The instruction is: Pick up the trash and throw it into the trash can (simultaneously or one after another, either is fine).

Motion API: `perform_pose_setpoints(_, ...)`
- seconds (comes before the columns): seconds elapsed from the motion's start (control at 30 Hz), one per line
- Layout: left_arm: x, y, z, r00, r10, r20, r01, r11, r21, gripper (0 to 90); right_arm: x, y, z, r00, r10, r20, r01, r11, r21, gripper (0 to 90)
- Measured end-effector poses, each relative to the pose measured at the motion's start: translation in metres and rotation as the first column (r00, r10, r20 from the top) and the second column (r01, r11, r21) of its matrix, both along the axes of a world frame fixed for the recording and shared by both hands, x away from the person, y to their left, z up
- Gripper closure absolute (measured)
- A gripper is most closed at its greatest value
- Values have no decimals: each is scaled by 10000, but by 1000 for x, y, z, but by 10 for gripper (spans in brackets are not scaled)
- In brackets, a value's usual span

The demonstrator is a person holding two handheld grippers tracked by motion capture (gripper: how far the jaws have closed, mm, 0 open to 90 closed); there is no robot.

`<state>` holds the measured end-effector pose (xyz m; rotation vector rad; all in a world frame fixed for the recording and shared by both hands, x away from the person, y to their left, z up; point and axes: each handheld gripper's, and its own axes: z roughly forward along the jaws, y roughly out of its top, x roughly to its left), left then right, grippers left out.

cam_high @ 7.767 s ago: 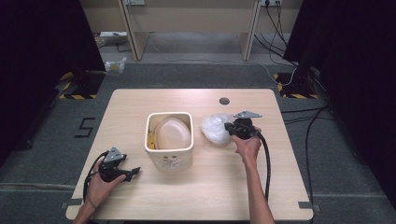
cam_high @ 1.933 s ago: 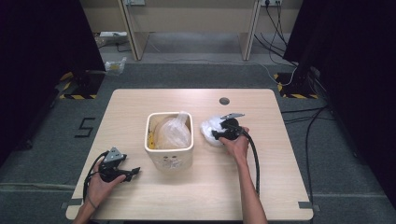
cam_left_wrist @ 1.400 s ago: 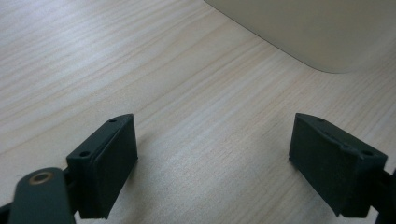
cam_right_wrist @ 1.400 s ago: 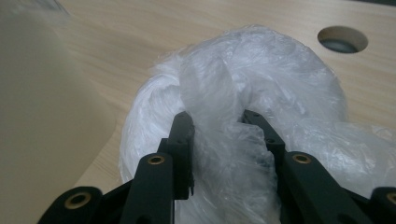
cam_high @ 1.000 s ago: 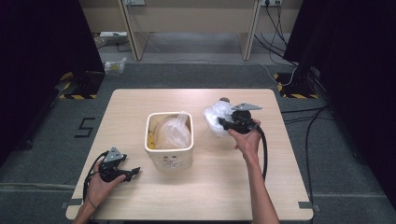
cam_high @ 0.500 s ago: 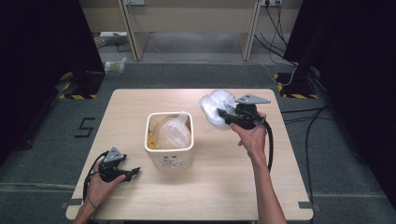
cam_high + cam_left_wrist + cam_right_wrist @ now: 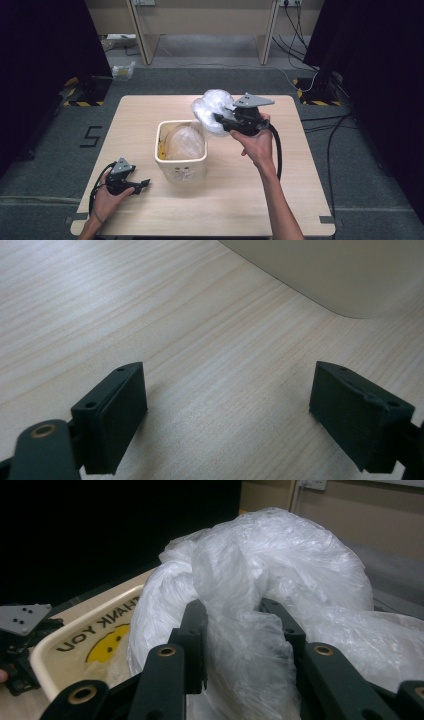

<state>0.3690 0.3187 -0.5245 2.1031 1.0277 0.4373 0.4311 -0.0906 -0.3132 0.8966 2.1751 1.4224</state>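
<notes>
The right gripper (image 7: 220, 119) is clamped on a crumpled clear plastic bag (image 7: 212, 107), holding it in the air just above the far right corner of the cream bin (image 7: 181, 165), which stands on the bench (image 7: 300, 200) and is already lined with another clear bag (image 7: 186, 142). The left gripper (image 7: 142, 184) rests on the bench near the bin's left side, its jaws apart with nothing between them.

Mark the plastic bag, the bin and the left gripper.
plastic bag (image 7: 212, 107): high view, crumpled bulk left of the right gripper's jaws.
bin (image 7: 181, 169): high view, cream front wall.
left gripper (image 7: 144, 184): high view, midway between its open fingertips.
</notes>
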Motion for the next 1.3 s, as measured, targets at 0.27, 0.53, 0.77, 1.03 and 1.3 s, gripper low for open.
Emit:
perform_pose_setpoints(0.27, 0, 0, 0, 10000, 0, 14, 0, 10000, 15, 143, -1, 34, -7, 9969, 732, -277, -744, 9963, -425, 666)
perform_pose_setpoints(0.53, 0, 0, 0, 10000, 15, 21, -15, 10000, -8, 143, 1, 73, -20, 9855, 1573, -637, -1631, 9816, -995, 666)
perform_pose_setpoints(0.77, 0, 0, 0, 10000, 14, 23, -14, 10000, -5, 143, 2, 93, -32, 9758, 1983, -918, -2104, 9660, -1500, 665)
perform_pose_setpoints(1.03, 0, 0, 0, 10000, -20, 1, 20, 10000, 20, 144, 4, 107, -60, 9508, 2368, -2000, -2790, 9348, -2196, 661)
perform_pose_setpoints(1.3, 0, 0, 0, 10000, -21, 8, 21, 10000, 14, 144, 4, 113, -64, 9360, 2561, -2417, -3152, 9152, -2512, 660)
